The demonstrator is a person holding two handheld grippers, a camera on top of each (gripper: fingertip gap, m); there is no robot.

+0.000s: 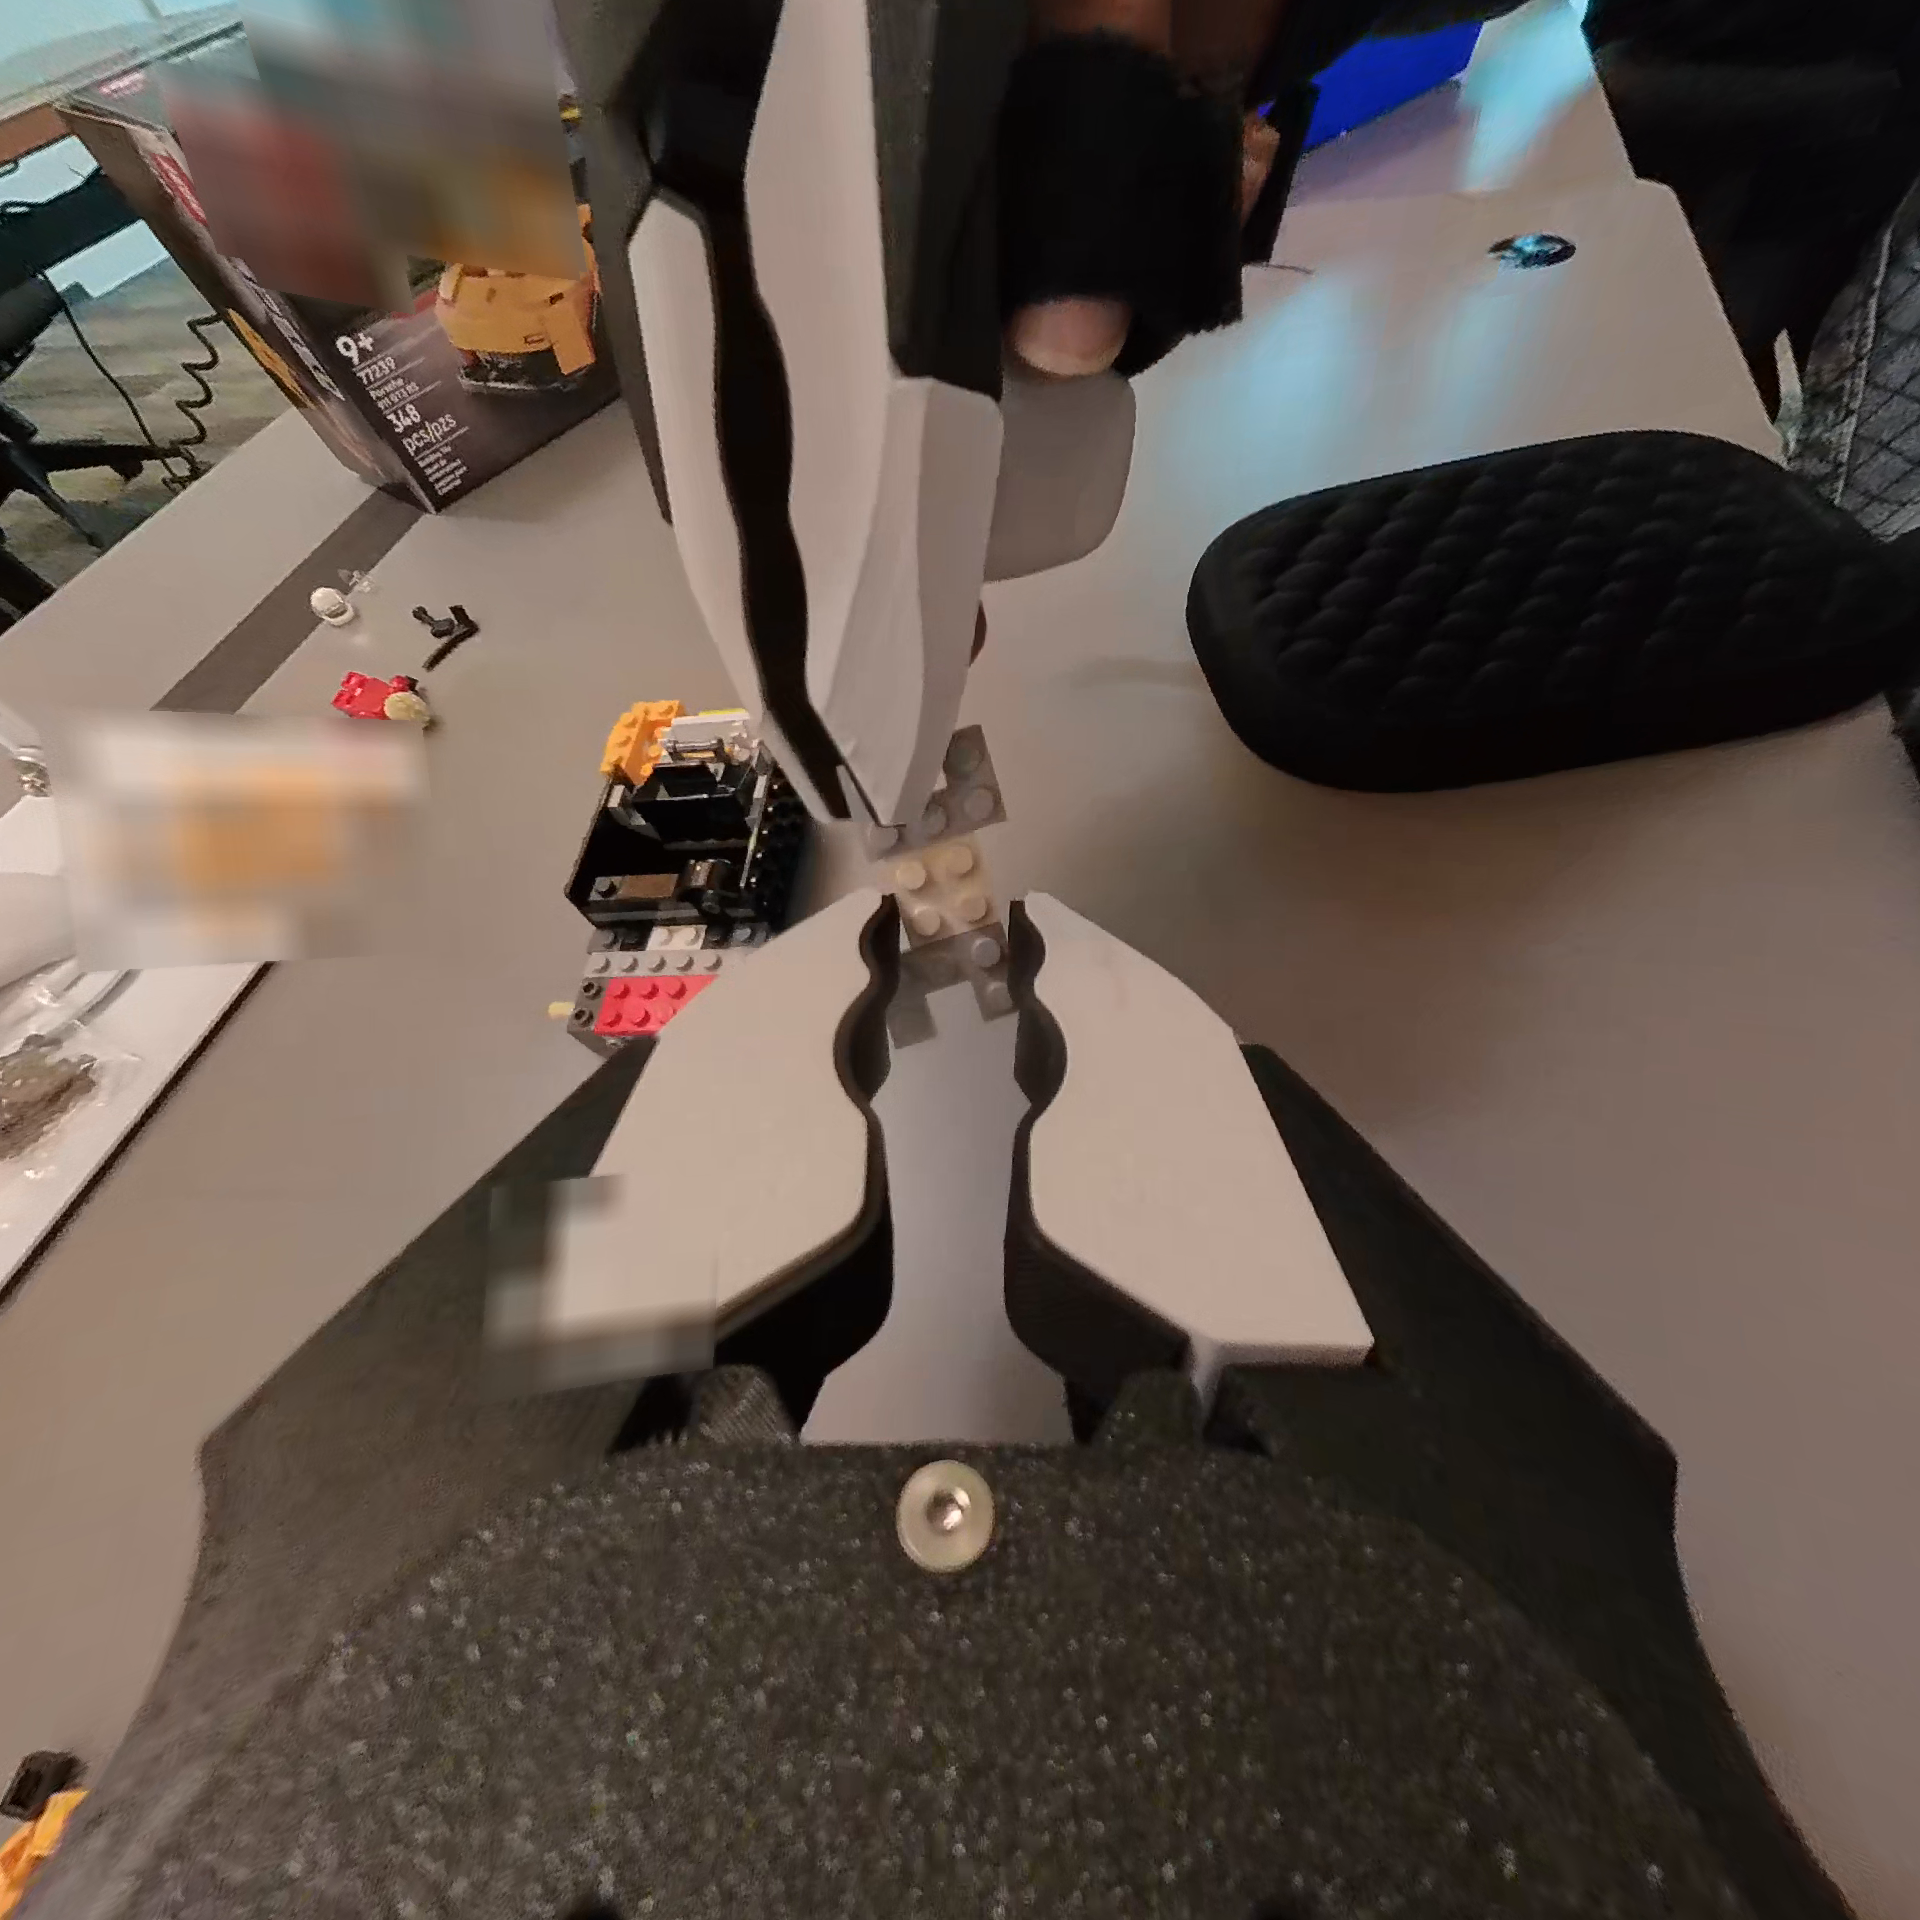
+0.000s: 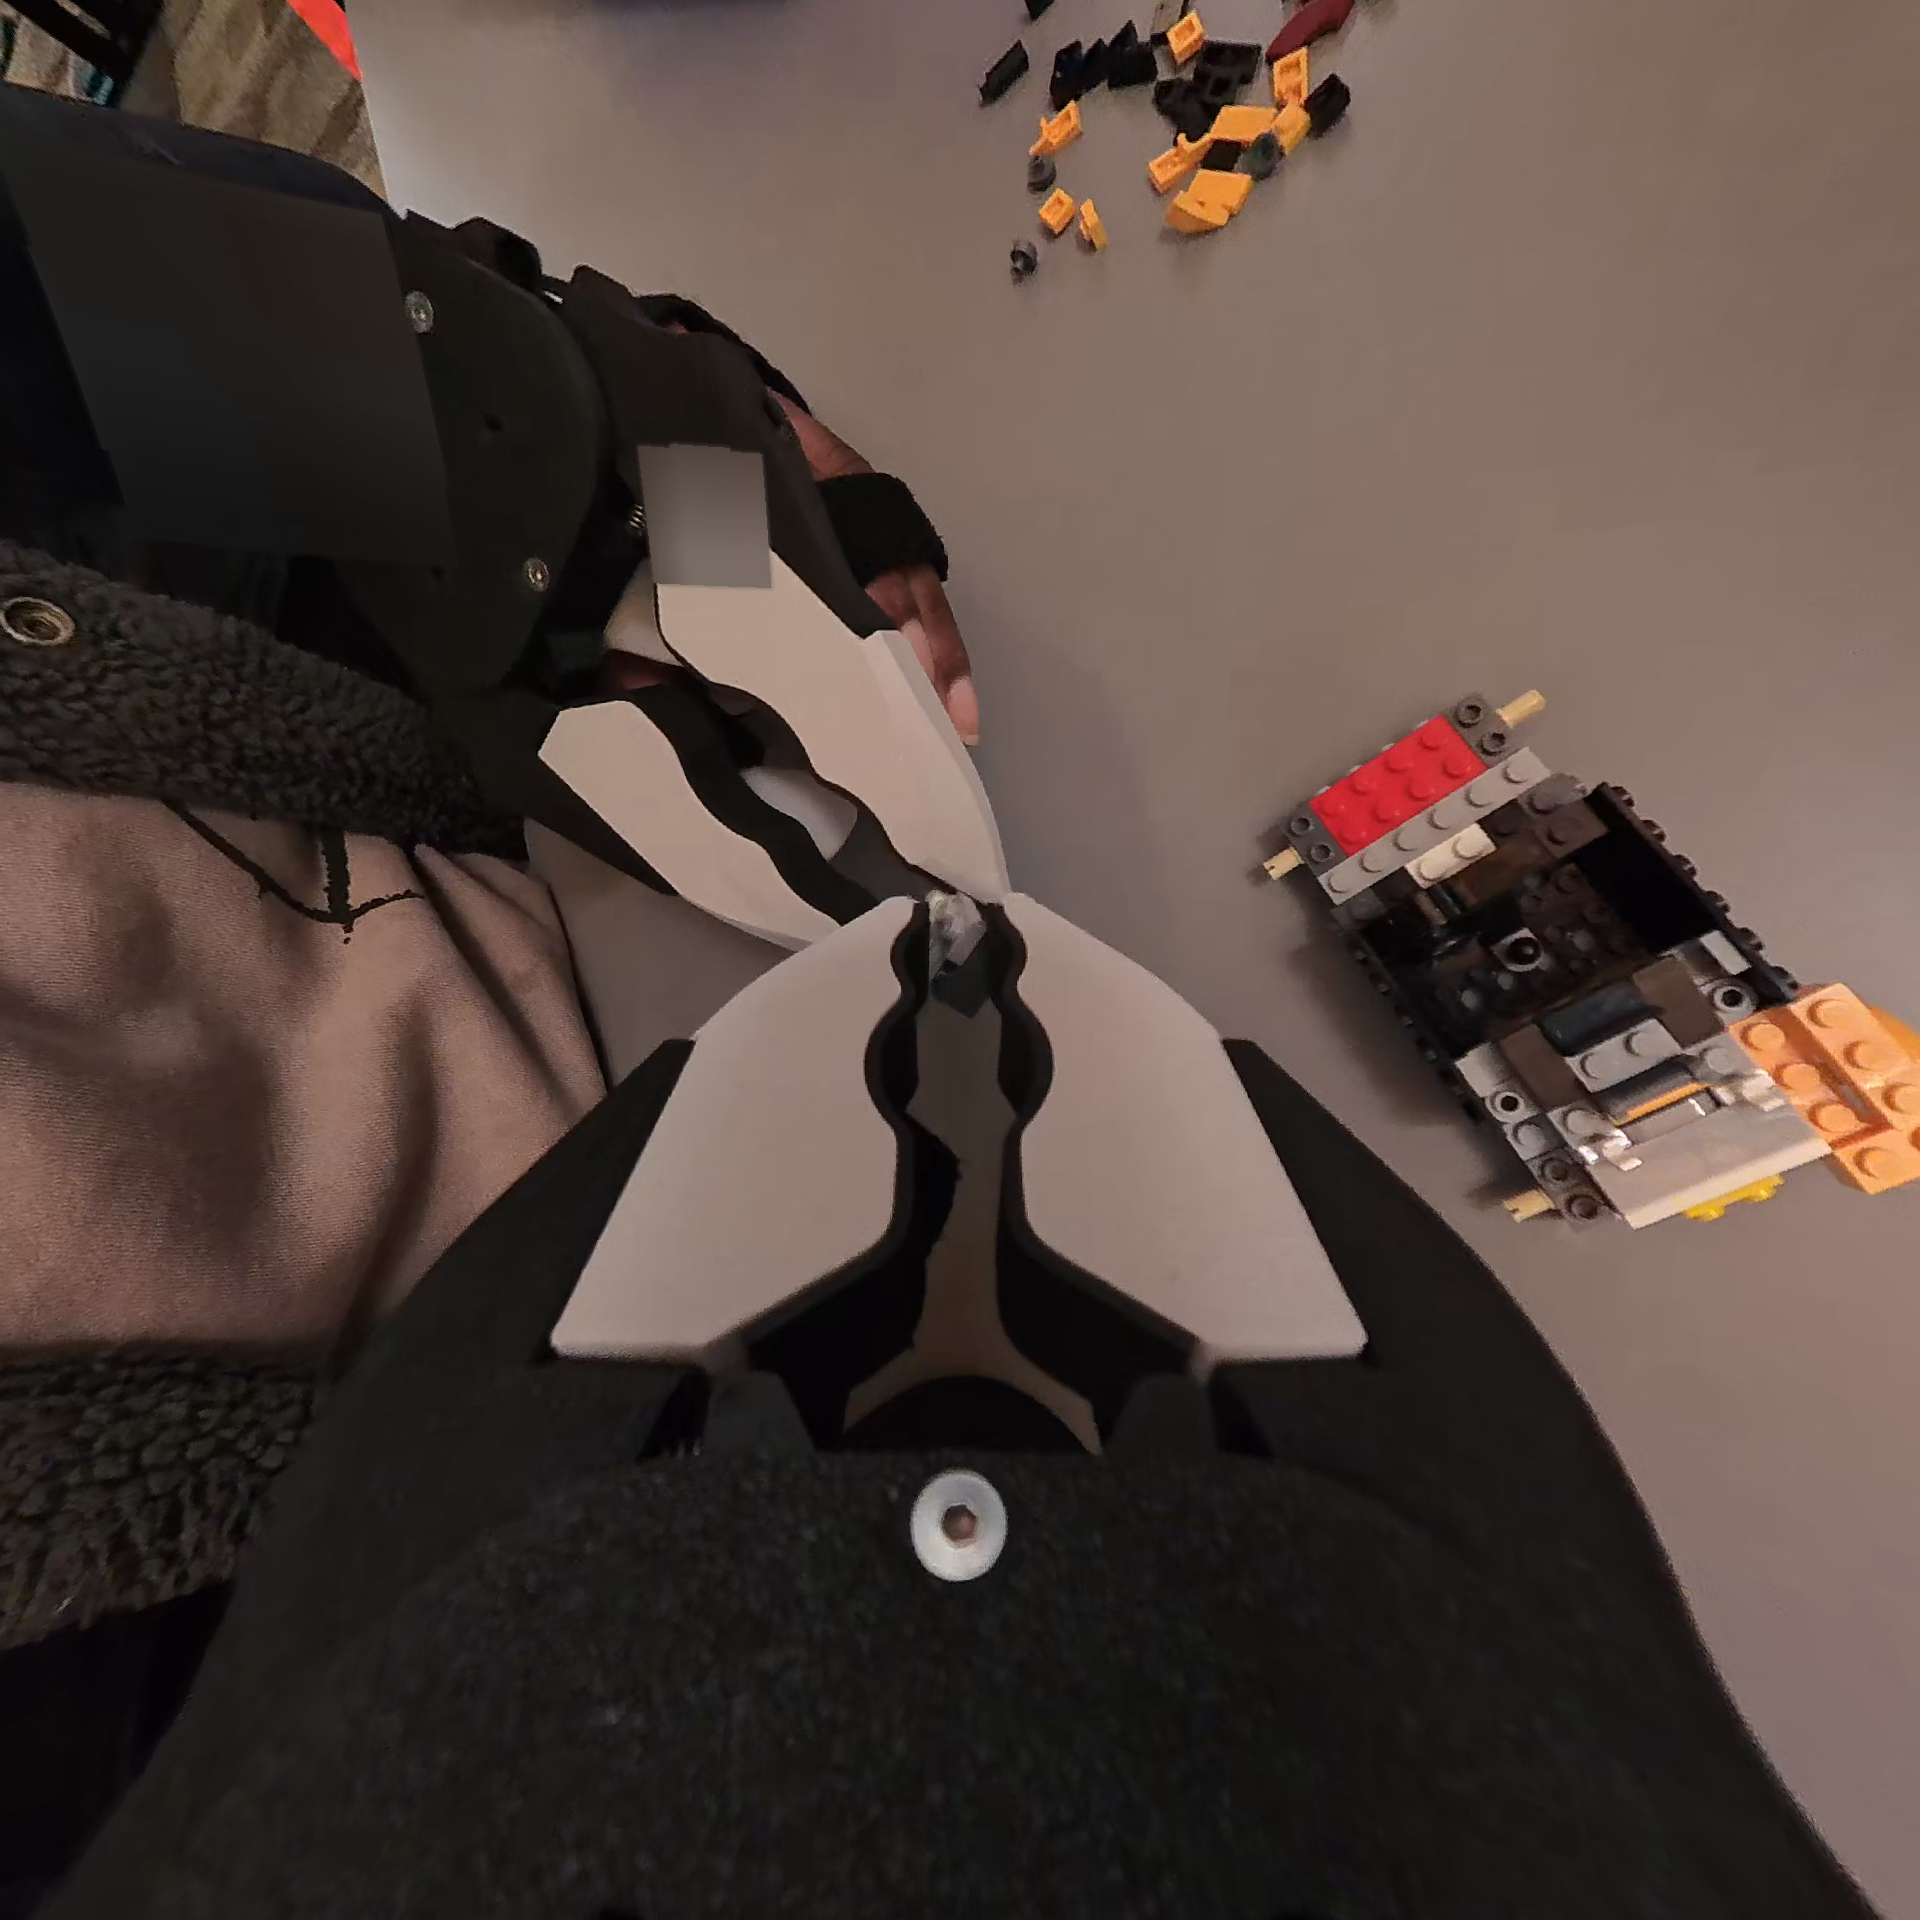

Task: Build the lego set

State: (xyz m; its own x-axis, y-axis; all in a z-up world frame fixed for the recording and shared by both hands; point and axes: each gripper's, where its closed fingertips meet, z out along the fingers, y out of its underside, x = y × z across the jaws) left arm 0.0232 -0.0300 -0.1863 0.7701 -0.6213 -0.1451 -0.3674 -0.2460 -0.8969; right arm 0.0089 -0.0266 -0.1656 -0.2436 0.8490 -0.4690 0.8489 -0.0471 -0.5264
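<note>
Both my left gripper and right gripper pinch the grey plate piece | risk: twisting snaps it apart.

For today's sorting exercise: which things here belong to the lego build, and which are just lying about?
Job:
grey plate assembly, gripped by left gripper and right gripper
part-built car
loose orange and black pieces
set box

Lying about:
black padded case

We see a grey plate assembly, a black, red and orange car build, and a grey table.
</note>
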